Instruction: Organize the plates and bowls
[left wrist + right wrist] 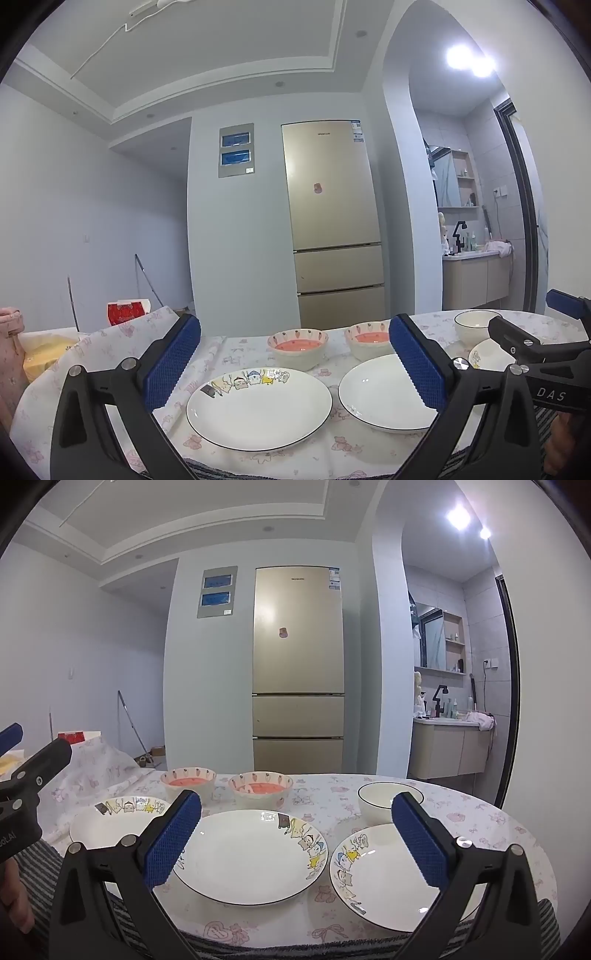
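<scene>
Three white cartoon-print plates lie on the table: the left plate (258, 406) (110, 823), the middle plate (384, 395) (247, 856) and the right plate (388, 875) (487, 354). Behind them stand two pink-lined bowls (297, 347) (369, 341) (188, 781) (260, 788) and a white bowl (474, 325) (380, 801). My left gripper (295, 367) is open and empty above the left and middle plates. My right gripper (297, 840) is open and empty above the middle and right plates; it also shows in the left wrist view (535, 332).
The round table (480, 812) has a floral cloth. A covered chair or heap (96, 764) sits at the left with a red box (125, 312). A gold fridge (297, 664) stands behind. A bathroom vanity (447, 746) is at the right.
</scene>
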`<state>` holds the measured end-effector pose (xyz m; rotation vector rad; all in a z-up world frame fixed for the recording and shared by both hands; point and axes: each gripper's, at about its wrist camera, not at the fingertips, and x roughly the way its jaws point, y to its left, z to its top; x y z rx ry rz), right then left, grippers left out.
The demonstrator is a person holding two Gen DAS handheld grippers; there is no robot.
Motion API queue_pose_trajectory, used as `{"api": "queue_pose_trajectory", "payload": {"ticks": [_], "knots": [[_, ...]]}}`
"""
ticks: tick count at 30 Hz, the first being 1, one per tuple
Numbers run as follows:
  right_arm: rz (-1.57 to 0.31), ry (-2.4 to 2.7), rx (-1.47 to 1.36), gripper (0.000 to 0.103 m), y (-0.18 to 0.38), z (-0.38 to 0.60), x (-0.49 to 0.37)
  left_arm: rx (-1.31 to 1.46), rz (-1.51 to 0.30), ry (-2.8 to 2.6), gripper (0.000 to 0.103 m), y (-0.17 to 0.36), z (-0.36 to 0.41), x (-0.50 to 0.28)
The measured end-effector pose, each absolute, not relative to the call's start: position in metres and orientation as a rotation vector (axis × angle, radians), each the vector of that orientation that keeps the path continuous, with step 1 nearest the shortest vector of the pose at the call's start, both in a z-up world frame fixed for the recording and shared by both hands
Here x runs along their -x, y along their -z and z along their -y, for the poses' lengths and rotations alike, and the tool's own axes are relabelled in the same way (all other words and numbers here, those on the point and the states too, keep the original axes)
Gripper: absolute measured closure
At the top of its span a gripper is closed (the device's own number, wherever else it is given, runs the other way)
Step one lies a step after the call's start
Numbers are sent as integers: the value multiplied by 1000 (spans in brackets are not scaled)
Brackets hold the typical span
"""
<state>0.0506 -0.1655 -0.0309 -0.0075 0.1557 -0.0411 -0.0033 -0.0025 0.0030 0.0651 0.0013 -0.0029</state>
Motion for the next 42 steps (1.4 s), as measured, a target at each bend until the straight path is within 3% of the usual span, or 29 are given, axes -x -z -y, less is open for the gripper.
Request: {"api": "queue_pose_trajectory", "payload": {"ticks": [42], "knots": [[-90, 55, 27, 0, 29, 161, -38, -1, -20, 91, 0, -4, -15, -2]]}}
